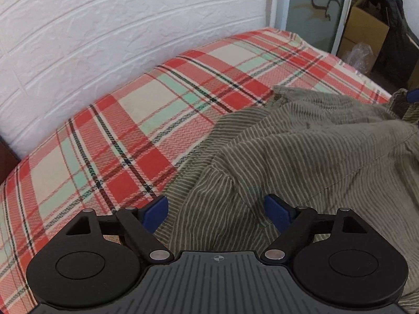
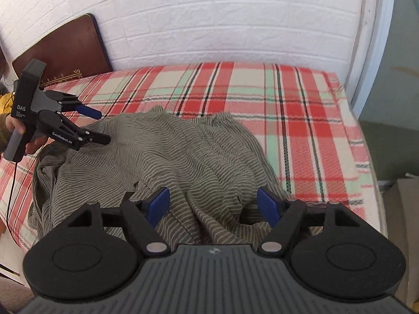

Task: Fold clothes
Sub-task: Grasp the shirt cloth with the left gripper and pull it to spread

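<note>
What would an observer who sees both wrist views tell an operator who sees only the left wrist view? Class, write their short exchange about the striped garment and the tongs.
Operator: Are the right tongs gripping the striped garment?
Observer: No. They stand open over its near edge, pads apart and nothing pinched.
Operator: What lies past the heap's right side?
Observer: Bare plaid blanket shows right of the heap.
Operator: What holds my left tongs?
Observer: A hand grips their handle at the heap's left side, and the tongs are open.
</note>
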{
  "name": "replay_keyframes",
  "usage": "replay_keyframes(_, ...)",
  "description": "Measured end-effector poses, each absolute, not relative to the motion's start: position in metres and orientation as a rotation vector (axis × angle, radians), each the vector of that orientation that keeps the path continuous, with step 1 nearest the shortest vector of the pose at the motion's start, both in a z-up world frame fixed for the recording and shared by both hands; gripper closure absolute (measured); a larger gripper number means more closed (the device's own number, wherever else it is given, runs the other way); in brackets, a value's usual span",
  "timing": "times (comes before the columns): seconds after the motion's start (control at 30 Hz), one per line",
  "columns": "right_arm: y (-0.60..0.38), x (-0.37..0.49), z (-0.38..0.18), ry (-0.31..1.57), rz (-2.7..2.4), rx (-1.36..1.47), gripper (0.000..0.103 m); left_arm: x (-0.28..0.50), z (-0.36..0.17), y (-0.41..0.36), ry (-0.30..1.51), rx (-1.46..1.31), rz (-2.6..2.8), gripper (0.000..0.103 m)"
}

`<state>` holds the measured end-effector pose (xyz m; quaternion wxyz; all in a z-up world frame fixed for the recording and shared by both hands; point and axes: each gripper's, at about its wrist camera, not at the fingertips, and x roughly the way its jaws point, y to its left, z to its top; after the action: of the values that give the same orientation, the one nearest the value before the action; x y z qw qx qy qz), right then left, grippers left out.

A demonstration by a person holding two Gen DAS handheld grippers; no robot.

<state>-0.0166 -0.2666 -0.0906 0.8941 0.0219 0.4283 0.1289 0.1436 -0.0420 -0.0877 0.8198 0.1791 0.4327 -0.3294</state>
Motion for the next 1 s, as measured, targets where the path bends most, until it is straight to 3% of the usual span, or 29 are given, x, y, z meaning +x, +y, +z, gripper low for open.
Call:
replay_keyframes(0.03, -0.268, -0.016, -0.092, 0.894, 0.262, 0.054, 0.026, 0.146, -0.088, -0.04, 0.943, 0.343, -0.713, 0.024)
replay_keyframes(0.07, -0.269, -0.015, -0.093, 0.899, 0.259, 0.063, 0.026, 0.146, -0.088, -0.039, 0.961, 0.303, -0.726, 0.057)
replay_keyframes(0.13, -0.271, -0.014, -0.094, 0.905, 0.257, 0.074, 0.026, 0.145, -0.087, -0.035, 0.993, 0.234, -0.745, 0.102)
replay_keyframes(0.53, -0.273, -0.028, -0.093, 0.91, 0.316, 0.079, 0.026, 0.027, -0.007, 0.065, 0.685, 0.0, -0.768, 0.103)
replay_keyframes(0.9, -0.272, -0.024, -0.091, 0.892, 0.31, 0.103, 0.026, -0.048, -0.071, 0.104, 0.852, -0.006, -0.648, 0.103)
replay_keyframes(0.97, -0.27, -0.024, -0.093, 0.902, 0.309, 0.083, 0.026, -0.05, -0.077, 0.11, 0.88, -0.008, -0.627, 0.079)
replay_keyframes(1.0, -0.269, -0.024, -0.093, 0.905, 0.309, 0.082, 0.026, -0.049, -0.075, 0.113, 0.886, -0.008, -0.615, 0.077)
